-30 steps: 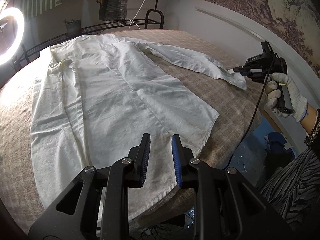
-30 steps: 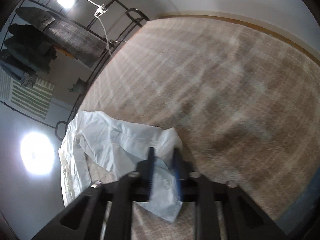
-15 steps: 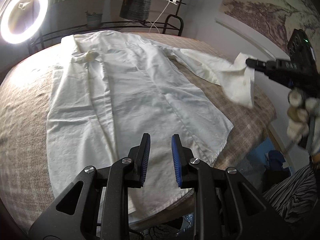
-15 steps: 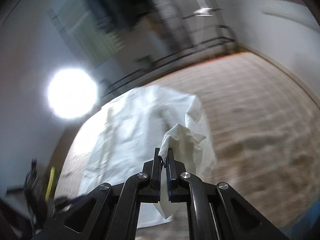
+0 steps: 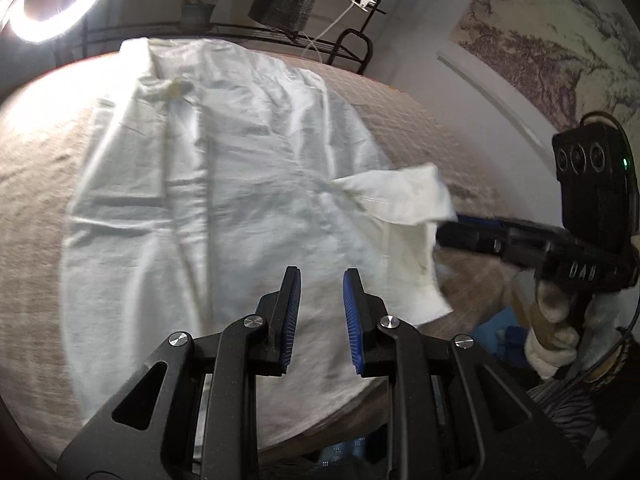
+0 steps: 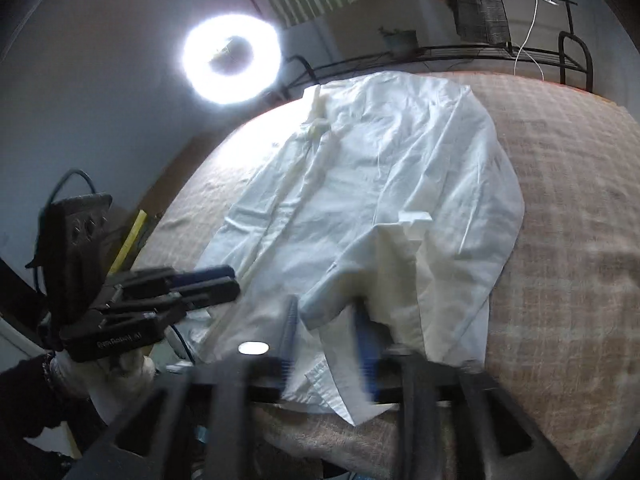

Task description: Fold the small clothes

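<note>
- A white shirt (image 5: 224,184) is being shown spread flat on a bed covered with a beige checked blanket (image 5: 404,120), collar toward the far edge and hem toward the near edge.
- The shirt's right sleeve (image 6: 384,264) is being seen folded across the body, its cuff lying just in front of the right tool (image 6: 326,332).
- The right tool is being held just above the near hem with its jaws apart and nothing gripped; the cuff is lying between and beyond the fingers, though motion blur is preventing any contact from being judged.
- The left tool (image 5: 318,312) is being held over the near hem of the shirt, its blue-padded fingers (image 5: 352,312) moderately apart and gripping nothing.
- In the left wrist view, the right tool (image 5: 460,236) is being seen entering from the right, level with the sleeve cuff, and is being gripped from below by a white-gloved hand (image 5: 560,332).
- In the right wrist view, the left tool (image 6: 216,284) is being seen at the left, pointing toward the shirt's edge and carried by a gloved hand (image 6: 100,372).
- A ring light (image 6: 232,64) and a black metal rack (image 5: 320,40) with dark fabric draped on it are being shown beyond the bed.
</note>
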